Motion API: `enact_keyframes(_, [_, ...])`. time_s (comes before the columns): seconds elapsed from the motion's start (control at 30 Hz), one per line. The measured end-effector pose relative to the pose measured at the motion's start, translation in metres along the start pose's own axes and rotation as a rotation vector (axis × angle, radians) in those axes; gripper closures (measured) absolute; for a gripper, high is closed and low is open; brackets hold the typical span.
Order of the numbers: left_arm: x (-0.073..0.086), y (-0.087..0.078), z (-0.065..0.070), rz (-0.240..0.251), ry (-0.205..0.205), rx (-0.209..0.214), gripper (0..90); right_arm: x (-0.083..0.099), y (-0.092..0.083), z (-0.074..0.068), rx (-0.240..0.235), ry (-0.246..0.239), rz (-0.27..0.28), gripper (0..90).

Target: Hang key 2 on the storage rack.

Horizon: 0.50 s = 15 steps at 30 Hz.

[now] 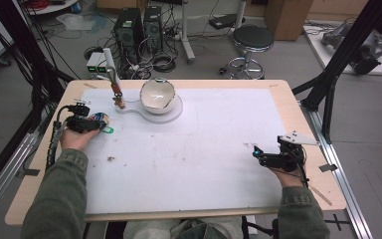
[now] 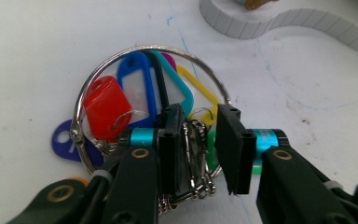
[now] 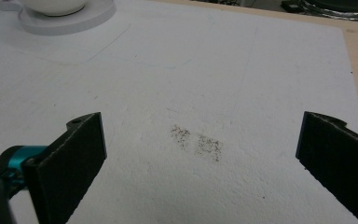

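Several coloured plastic key tags [image 2: 135,91] on one big metal ring [image 2: 149,50], lying flat on the white surface [image 1: 189,149] near its left edge: a red tag, a blue one with a white window, a teal one, a yellow one, a bit of magenta behind, a green one low at the right, a dark blue one under the ring at the left. Also a bunch of small metal clips [image 2: 196,154] hanging on the ring's near side.

Tags fanned out from the near side of the ring, long axes pointing away from the left gripper [image 2: 198,149], roughly toward the white stand [image 1: 154,110] with the bowl [image 1: 157,93].

Left fingers [image 2: 170,144] part open, one on each side of the metal clips, the left one touching or very close to them; a firm hold cannot be told. Right gripper [image 3: 200,154] wide open, holding nothing, above bare surface with a small dark smudge [image 3: 196,142].

From the high view: both hands, the left gripper at the left edge over the tags, the right gripper [image 1: 258,155] well apart at the right side; tag colours barely readable. From the left gripper view: each tag and the ring seen clearly.
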<state>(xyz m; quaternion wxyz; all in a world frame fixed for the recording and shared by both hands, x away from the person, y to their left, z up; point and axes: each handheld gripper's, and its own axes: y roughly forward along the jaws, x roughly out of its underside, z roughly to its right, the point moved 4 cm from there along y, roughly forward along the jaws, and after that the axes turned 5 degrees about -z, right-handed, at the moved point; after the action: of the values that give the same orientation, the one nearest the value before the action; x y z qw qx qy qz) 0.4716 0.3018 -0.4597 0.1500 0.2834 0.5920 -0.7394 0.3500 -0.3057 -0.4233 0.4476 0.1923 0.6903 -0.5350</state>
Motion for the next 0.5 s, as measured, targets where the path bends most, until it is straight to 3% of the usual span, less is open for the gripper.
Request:
enact_keyframes(0.1, [0.0001,-0.0002,0.0,0.004,0.005,0.009,74.7,0.0,0.0001,-0.0001,0.001,-0.002,0.0,0.5])
enact_keyframes(0.2, [-0.0008,-0.0022,-0.0022,0.022,-0.018,0.021,79.3,0.0002,-0.0001,0.0002,0.001,0.001,-0.001,0.6])
enact_keyframes(0.33, [-0.0017,-0.0048,-0.0005,0.035,0.017,-0.03,82.1,0.0003,-0.0003,0.0006,0.002,-0.002,0.003,0.5])
enact_keyframes(0.5, [-0.0008,-0.0083,-0.0033,0.024,0.033,-0.046,83.4,0.0002,-0.0009,0.0008,0.003,0.004,0.004,0.6])
